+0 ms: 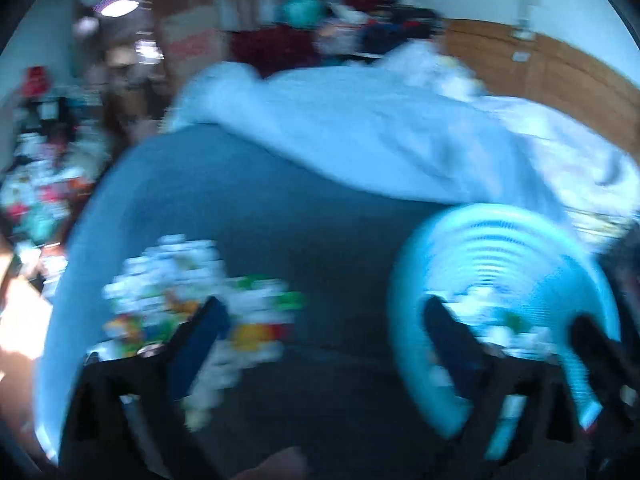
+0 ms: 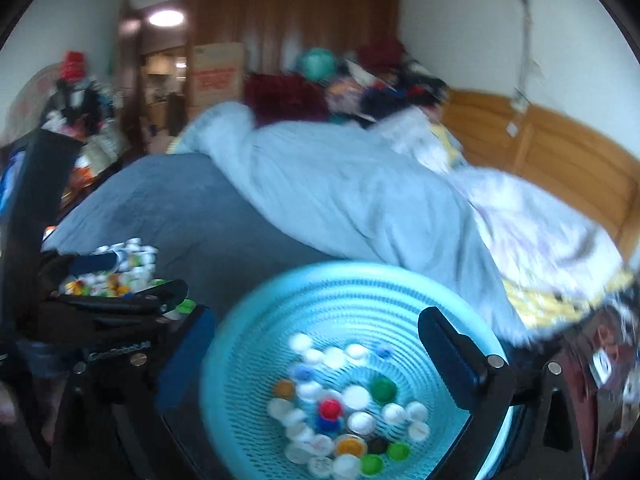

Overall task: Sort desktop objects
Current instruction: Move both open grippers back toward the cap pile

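A heap of mixed bottle caps [image 1: 192,292], white, green, yellow and red, lies on the grey bed sheet [image 1: 320,220]. My left gripper [image 1: 324,324] is open above the sheet, with the heap by its left finger and nothing between the jaws; this view is heavily blurred. A round light-blue mesh basket [image 2: 360,276] holds several caps [image 2: 340,412]. My right gripper [image 2: 320,344] is open over the basket, its fingers spanning it with nothing held. The same basket [image 1: 500,240] shows at the right of the left wrist view. The heap [image 2: 120,268] shows at the left of the right wrist view.
A rumpled pale-blue duvet [image 2: 340,184] covers the far half of the bed. A wooden headboard [image 2: 560,148] runs along the right wall. Clothes and a cardboard box [image 2: 216,72] are piled at the far end, and more clutter [image 2: 80,92] stands on the left.
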`<state>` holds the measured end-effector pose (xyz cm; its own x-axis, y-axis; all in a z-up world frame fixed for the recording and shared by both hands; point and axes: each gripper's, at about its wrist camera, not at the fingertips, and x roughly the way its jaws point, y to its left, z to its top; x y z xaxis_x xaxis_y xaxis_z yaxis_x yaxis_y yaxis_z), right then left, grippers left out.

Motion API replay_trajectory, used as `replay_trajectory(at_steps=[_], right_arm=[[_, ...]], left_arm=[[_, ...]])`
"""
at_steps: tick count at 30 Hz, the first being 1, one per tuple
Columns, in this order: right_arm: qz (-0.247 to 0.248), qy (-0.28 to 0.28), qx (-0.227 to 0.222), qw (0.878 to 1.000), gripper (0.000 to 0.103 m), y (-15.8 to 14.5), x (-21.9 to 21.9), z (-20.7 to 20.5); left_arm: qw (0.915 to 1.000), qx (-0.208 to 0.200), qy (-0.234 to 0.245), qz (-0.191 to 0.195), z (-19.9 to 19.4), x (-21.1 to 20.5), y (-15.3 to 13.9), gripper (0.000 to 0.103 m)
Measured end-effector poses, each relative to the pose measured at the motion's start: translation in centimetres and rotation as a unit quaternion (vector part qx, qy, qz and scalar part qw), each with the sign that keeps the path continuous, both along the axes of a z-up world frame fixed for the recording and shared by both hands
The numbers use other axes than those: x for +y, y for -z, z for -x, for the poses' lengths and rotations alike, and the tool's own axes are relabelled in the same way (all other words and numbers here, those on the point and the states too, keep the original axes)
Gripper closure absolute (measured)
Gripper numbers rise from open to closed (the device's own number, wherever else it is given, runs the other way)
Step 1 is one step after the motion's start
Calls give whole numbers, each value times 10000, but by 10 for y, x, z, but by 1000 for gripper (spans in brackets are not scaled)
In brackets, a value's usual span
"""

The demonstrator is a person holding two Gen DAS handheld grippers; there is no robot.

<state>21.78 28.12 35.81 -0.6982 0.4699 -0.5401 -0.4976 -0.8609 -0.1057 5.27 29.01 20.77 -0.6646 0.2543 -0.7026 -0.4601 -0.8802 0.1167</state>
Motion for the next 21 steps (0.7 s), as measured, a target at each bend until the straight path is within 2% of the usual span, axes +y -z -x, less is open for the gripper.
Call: replay_trajectory(at_steps=[3, 5, 9, 13, 17, 21], right_arm=[[85, -457, -87, 9989, 0, 0, -33, 20], [67, -508, -147, 9986, 0, -1, -53, 30], [71, -946, -75, 9955, 0, -7, -88, 44], [408, -1452, 25, 9886, 0, -17, -113, 63], [303, -1740, 122, 9842, 0, -27, -138, 84], [314, -1865, 276, 9816, 0, -37, -152, 92]], left_arm=[[9985, 44, -549, 45, 14, -49, 2, 2], [9960, 87, -885, 45, 21, -83, 3, 2], [9866, -13, -1632, -58, 33, -152, 3, 2], [9744, -21, -2240, -212, 37, -208, 3, 2], [9676, -61, -2508, -283, 41, -236, 2, 2], [9669, -40, -2529, -322, 41, -246, 1, 2]])
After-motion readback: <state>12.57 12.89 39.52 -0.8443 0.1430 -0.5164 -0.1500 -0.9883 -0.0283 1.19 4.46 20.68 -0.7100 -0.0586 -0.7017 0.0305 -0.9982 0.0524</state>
